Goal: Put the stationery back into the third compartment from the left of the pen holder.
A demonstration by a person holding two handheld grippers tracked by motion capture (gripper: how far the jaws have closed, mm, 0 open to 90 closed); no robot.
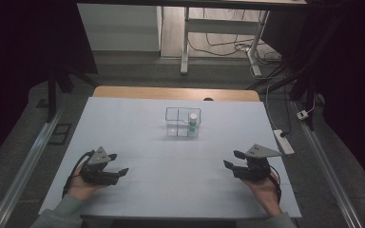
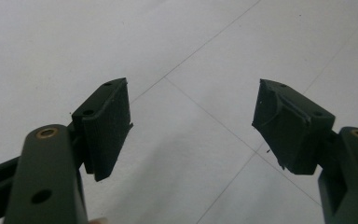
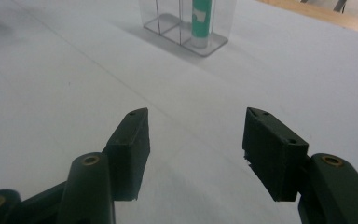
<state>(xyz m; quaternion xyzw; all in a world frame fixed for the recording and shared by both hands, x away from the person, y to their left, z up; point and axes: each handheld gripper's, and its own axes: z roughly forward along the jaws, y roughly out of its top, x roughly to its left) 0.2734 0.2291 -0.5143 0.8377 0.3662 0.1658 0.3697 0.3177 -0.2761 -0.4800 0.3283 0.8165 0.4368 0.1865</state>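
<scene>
Worktop (image 1: 138, 137): pale grey-white sheet, thin grid lines; bare wood strip along far edge. Box (image 1: 177, 114): clear, see-through. Tube (image 1: 193, 124) in box: green body, white cap, white label patch. Left claw (image 1: 116, 163): black, grey three-cornered plate on top, brass rivets. Right claw (image 1: 232, 159): black, grey plate, brass rivets. Sleeve (image 1: 62, 213): grey-green.

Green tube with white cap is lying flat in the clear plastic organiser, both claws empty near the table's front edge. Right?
Not quite: the green tube with white cap stands upright in the clear plastic organiser, as the high view and the right gripper view show. The rest holds: left claw and right claw are open and empty.
</scene>
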